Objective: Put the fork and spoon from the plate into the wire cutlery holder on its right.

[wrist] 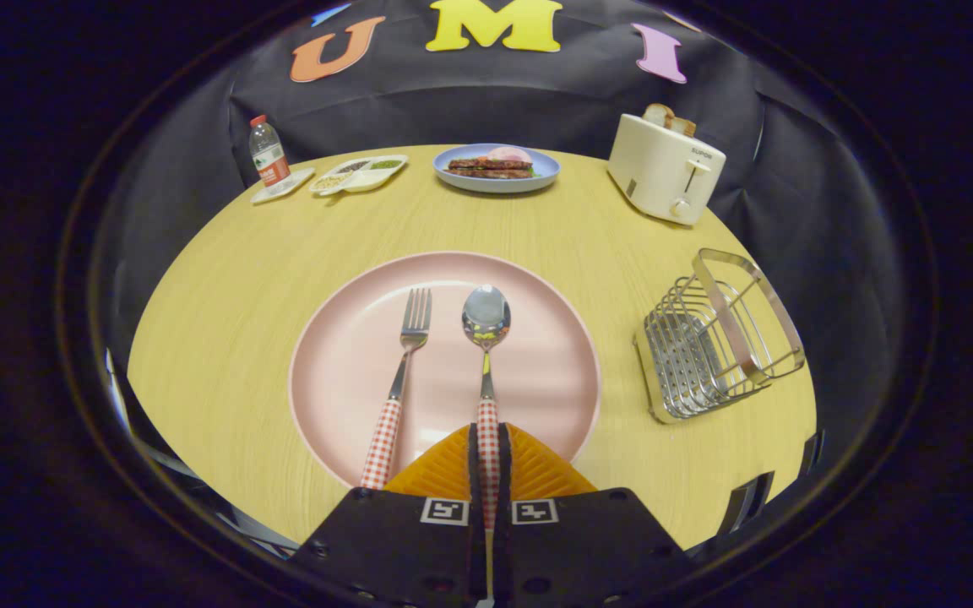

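The tongs [487, 456] grip the checked handle of the steel spoon [486, 338], which lies on the round pink plate [343, 355], long axis toward 12 o'clock. The matching steel fork [406, 363] lies parallel, just left. The wire cutlery holder [719, 338] stands on the desk [225, 279] at 2 o'clock.

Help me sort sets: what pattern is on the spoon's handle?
Red-and-white check, in the gripper view: spoon.

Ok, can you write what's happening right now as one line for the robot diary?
gripper: shut on spoon handle | spoon: on pink plate | fork: on plate, untouched | wire cutlery holder: right of plate
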{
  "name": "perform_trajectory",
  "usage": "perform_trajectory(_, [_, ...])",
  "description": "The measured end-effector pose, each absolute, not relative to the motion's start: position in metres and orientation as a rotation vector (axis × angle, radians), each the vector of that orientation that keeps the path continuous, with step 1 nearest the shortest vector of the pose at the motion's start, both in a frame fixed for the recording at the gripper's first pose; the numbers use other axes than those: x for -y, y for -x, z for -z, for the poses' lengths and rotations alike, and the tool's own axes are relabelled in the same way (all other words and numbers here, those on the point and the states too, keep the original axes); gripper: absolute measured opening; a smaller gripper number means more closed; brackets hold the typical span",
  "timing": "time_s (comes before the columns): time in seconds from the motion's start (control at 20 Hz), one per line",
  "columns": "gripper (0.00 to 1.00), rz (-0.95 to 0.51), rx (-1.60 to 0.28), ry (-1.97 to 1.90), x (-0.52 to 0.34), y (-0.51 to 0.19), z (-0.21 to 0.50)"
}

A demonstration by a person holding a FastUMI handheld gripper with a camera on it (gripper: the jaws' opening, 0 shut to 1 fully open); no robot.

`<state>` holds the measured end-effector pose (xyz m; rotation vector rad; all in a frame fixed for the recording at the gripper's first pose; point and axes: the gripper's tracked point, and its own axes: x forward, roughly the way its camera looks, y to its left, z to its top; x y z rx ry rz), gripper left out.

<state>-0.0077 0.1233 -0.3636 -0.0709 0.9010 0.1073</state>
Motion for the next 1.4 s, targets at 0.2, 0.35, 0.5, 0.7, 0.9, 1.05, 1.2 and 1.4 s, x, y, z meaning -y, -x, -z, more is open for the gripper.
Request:
perform_trajectory(0.2, [0.04,-0.126,-0.943,0.034,-0.119,0.011,0.332])
perform_trajectory(0.35, [0.04,-0.163,-0.958,0.013,-0.113,0.013,0.284])
perform_trajectory(0.5, [0.04,-0.179,-0.965,0.009,-0.090,0.011,0.231])
perform_trajectory(0.7, [0.04,-0.166,-1.025,0.058,-0.033,0.009,0.178])
perform_trajectory(0.9, [0.04,-0.139,-1.146,0.075,0.017,0.016,0.158])
perform_trajectory(1.05, [0.04,-0.103,-1.295,0.051,0.036,0.021,0.171])
perform_trajectory(1.2, [0.04,-0.104,-1.472,-0.024,0.032,0.027,0.194])
perform_trajectory(1.4, [0.04,-0.077,-1.641,-0.092,0.030,0.026,0.219])
